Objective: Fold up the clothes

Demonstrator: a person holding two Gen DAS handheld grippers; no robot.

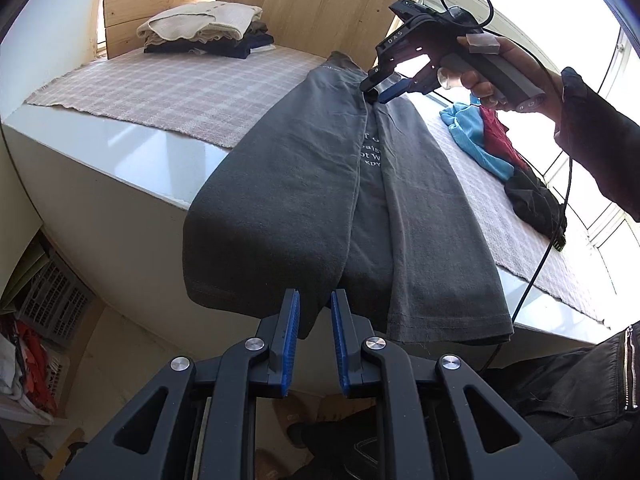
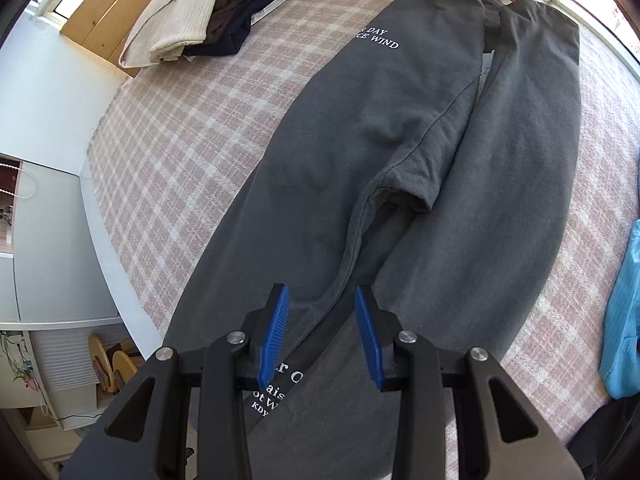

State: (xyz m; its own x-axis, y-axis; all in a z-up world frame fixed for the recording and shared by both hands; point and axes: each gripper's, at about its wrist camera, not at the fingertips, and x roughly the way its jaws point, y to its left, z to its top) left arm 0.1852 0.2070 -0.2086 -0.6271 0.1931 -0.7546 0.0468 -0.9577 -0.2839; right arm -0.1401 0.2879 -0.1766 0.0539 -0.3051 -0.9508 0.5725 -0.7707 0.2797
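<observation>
A dark grey T-shirt [image 1: 304, 168] with white lettering lies lengthwise on the plaid cloth [image 1: 180, 88], both sides folded in to the middle. Its hem hangs over the table's near edge. My left gripper [image 1: 316, 312] sits just below that hanging hem, with a narrow gap between its blue pads and no cloth pinched. A hand holds my right gripper [image 1: 376, 94] over the shirt's middle seam near the collar end. In the right wrist view the right gripper [image 2: 322, 320] hovers open above the T-shirt [image 2: 380, 140], where the two folded flaps meet, with nothing in it.
A stack of folded clothes [image 1: 204, 28] sits at the back left, in front of wooden boards [image 1: 320, 4]. Loose blue, red and black garments [image 1: 488, 140] lie on the right. A cable [image 1: 552, 240] hangs from the right gripper. A laundry basket [image 1: 52, 304] stands on the floor, left.
</observation>
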